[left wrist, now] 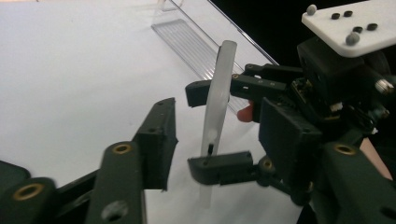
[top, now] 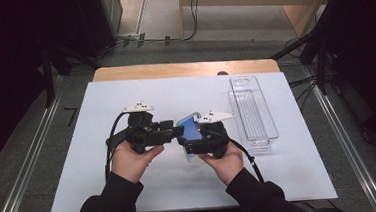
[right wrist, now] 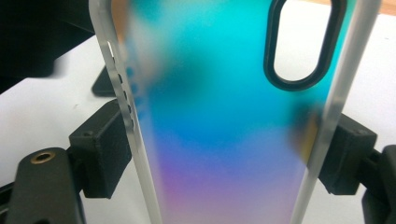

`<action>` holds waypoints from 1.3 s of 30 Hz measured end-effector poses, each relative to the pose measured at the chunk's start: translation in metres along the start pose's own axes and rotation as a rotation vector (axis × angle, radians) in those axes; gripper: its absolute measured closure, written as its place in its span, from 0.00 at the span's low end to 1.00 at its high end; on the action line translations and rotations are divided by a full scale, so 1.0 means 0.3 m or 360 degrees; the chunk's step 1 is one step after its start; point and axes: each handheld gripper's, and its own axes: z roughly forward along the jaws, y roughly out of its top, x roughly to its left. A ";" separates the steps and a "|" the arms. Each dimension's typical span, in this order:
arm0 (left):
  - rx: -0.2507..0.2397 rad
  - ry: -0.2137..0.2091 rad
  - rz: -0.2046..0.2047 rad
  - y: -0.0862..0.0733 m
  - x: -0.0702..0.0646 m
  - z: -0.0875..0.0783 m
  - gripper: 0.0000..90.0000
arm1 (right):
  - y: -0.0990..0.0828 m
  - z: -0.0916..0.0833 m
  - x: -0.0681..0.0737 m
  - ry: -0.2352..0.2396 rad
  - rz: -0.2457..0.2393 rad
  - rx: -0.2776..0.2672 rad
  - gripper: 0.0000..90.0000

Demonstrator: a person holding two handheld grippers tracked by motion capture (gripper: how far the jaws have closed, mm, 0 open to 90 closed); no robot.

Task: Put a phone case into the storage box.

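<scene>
A phone case (top: 189, 129) with a blue-to-purple sheen, frosted rims and a black-ringed camera hole is held up over the white table top (top: 125, 95). My right gripper (right wrist: 224, 154) is shut on the phone case (right wrist: 219, 116), one pad pressing on each long rim. In the left gripper view the phone case (left wrist: 216, 100) stands edge-on, clamped by the right gripper (left wrist: 212, 128). My left gripper (left wrist: 224, 140) is open, its jaws on either side of the case and clear of it. In the high view the left gripper (top: 177, 131) meets the right gripper (top: 194, 135) at mid-table.
A clear plastic tray (top: 252, 112), long and ribbed, lies on the table to the right of the hands. The table's wooden far edge (top: 183, 69) shows beyond the white sheet. Dark stands and cables flank the table.
</scene>
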 end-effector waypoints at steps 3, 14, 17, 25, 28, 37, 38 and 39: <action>-0.0006 -0.0019 0.0017 -0.001 0.010 -0.006 0.44 | 0.004 -0.008 -0.021 -0.0012 0.0016 -0.0012 0.18; 0.0058 -0.0019 0.0147 -0.020 0.031 0.003 0.33 | 0.025 -0.049 -0.080 -0.0049 0.0040 -0.0038 0.18; 0.0087 -0.0031 0.0200 -0.035 0.038 0.013 0.33 | 0.030 -0.059 -0.095 -0.0040 0.0053 -0.0036 0.18; 0.0206 -0.0045 0.0299 -0.079 0.062 0.038 0.33 | 0.039 -0.077 -0.111 -0.0029 0.0030 -0.0006 0.18; 0.0238 -0.0091 0.0268 -0.098 0.080 0.040 0.34 | 0.037 -0.078 -0.109 -0.0013 0.0016 0.0030 0.18; 0.0257 -0.0155 0.0256 -0.148 0.113 0.022 0.34 | 0.047 -0.095 -0.101 0.0064 -0.0002 0.0023 0.18; 0.0255 -0.0150 0.0249 -0.155 0.114 0.021 0.34 | 0.048 -0.098 -0.102 0.0065 -0.0002 0.0025 0.18; 0.0254 -0.0140 0.0261 -0.163 0.117 0.016 0.34 | 0.050 -0.100 -0.103 0.0069 -0.0006 0.0018 0.18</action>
